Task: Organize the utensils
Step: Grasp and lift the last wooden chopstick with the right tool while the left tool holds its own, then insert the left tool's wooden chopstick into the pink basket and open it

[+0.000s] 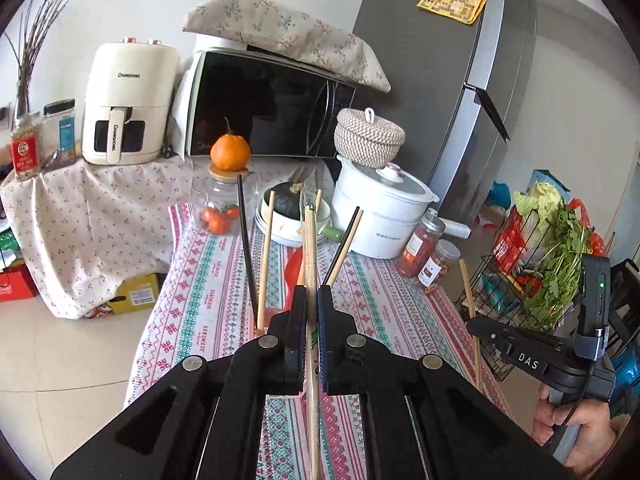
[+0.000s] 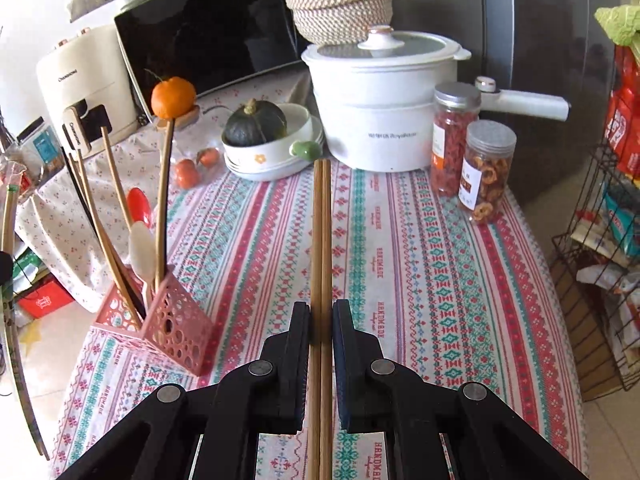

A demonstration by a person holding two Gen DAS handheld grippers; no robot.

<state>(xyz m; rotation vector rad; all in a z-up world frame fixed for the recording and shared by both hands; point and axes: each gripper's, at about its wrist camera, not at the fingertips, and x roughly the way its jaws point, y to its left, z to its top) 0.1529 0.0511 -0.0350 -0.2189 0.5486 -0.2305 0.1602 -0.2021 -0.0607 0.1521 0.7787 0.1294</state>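
My left gripper [image 1: 312, 294] is shut on a pale wooden chopstick pair [image 1: 310, 248] in a paper sleeve, held above the patterned tablecloth [image 1: 208, 280]. Black and wooden chopsticks [image 1: 264, 256] stand up just in front of it from a holder hidden below. My right gripper [image 2: 321, 310] is shut on a pair of brown wooden chopsticks [image 2: 322, 220] that point forward over the cloth. The pink perforated utensil holder [image 2: 168, 324] stands at the table's left front, with several chopsticks, a white spoon [image 2: 141, 246] and a red spoon [image 2: 139, 204] in it. The right gripper also shows in the left wrist view [image 1: 480, 326].
At the back stand a white pot [image 2: 380, 108], a bowl with a dark squash [image 2: 268, 148], two spice jars [image 2: 486, 168], a woven basket [image 2: 340, 4], a microwave [image 1: 264, 104], an air fryer [image 1: 128, 104] and an orange on a jar [image 1: 230, 152]. A wire rack [image 2: 600, 264] with vegetables stands right of the table.
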